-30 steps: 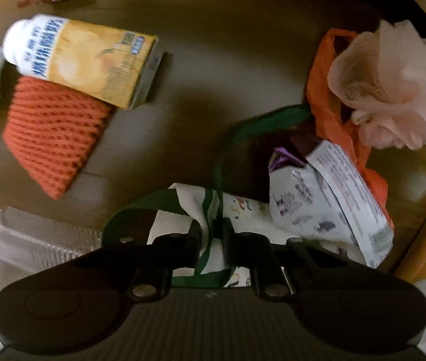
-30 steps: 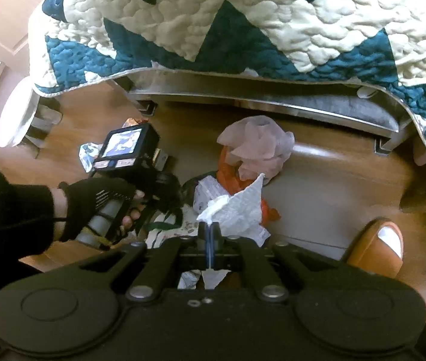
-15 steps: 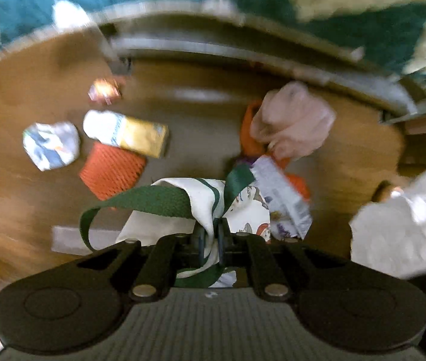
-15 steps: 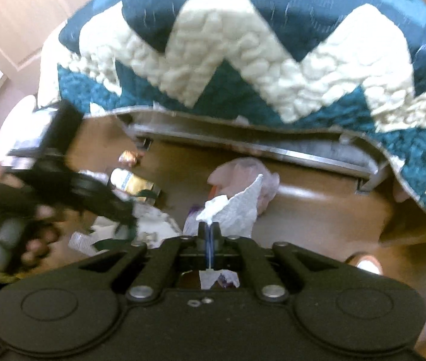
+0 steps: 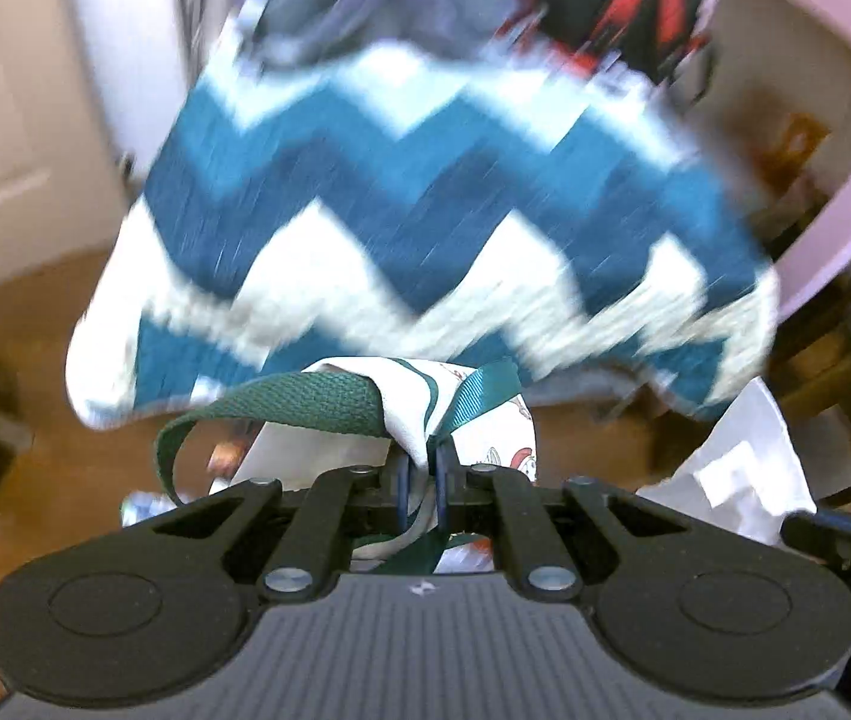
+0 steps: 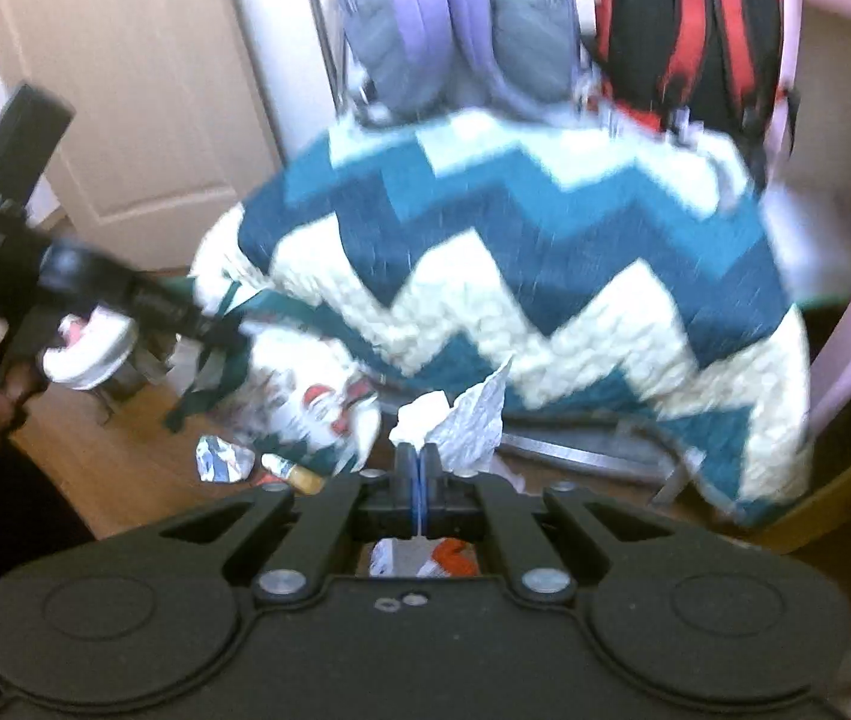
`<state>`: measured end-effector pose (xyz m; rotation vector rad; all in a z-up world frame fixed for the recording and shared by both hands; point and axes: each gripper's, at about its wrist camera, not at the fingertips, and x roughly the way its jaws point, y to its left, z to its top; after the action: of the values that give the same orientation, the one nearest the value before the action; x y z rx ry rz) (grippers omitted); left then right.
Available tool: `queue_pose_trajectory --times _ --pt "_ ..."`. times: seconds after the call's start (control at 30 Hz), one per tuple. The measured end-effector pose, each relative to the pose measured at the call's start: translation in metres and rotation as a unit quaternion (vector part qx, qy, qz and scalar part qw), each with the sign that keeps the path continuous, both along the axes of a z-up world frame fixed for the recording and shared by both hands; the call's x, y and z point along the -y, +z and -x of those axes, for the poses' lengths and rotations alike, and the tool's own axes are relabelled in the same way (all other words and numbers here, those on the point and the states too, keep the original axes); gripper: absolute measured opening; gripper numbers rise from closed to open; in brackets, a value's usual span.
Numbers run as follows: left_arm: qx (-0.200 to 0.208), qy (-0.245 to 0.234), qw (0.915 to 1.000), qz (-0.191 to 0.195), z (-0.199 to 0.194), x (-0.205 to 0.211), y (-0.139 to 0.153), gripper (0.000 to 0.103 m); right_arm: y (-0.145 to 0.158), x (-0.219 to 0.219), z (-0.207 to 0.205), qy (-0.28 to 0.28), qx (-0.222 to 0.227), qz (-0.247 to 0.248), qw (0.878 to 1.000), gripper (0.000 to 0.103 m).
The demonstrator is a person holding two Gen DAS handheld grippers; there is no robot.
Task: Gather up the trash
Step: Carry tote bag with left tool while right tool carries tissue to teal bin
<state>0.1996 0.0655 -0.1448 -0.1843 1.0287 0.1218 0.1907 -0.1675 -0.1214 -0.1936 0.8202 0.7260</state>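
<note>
Left gripper [image 5: 419, 483] fingers pinch the limp tote bag [image 5: 485, 438] by its rim beside the strap; right gripper [image 6: 418, 480] fingers clamp crumpled tissue [image 6: 461, 420], featherlight, tear-prone

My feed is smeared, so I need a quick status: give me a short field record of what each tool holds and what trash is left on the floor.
left tool: shut on the tote bag, pinching its cloth by the green strap
right tool: shut on a crumpled wrapper
bag position: hanging off the floor in the right wrist view
floor trash visible: drink carton, crumpled foil packet
backdrop: zigzag quilt
image quality: motion blur in both views
</note>
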Motion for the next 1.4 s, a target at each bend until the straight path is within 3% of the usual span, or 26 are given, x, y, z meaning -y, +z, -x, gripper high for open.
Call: queue_pose_trajectory --times 0.2,0.4,0.67,0.87,0.97,1.13,1.27,1.4 --pt "0.100 -0.055 0.9934 0.005 0.002 0.047 0.085 0.008 0.088 0.042 0.024 -0.013 0.098 0.001 0.995 0.001" --pt "0.188 -0.115 0.9754 -0.007 -0.001 0.099 0.168 0.008 0.170 0.088 0.033 -0.060 0.177 -0.003 0.982 0.001" --pt "0.276 -0.199 0.9403 0.002 -0.009 0.184 0.278 0.008 0.263 0.165 0.023 -0.150 0.255 -0.011 0.955 0.001" --pt "0.334 -0.257 0.9067 0.014 -0.013 0.258 0.348 0.008 0.303 0.222 0.019 -0.218 0.293 0.002 0.931 0.001" --pt "0.351 -0.286 0.8911 0.019 -0.018 0.296 0.366 0.008 0.309 0.248 0.017 -0.247 0.298 0.021 0.922 0.001" --pt "0.345 -0.331 0.8779 0.029 -0.036 0.357 0.369 0.008 0.301 0.282 0.020 -0.280 0.283 0.046 0.916 0.001" --pt "0.313 -0.367 0.8753 0.028 -0.054 0.409 0.347 0.008 0.284 0.300 0.015 -0.298 0.254 0.062 0.918 0.001" --pt "0.267 -0.395 0.8789 0.008 -0.068 0.451 0.309 0.008 0.262 0.310 0.005 -0.303 0.206 0.077 0.927 0.001"
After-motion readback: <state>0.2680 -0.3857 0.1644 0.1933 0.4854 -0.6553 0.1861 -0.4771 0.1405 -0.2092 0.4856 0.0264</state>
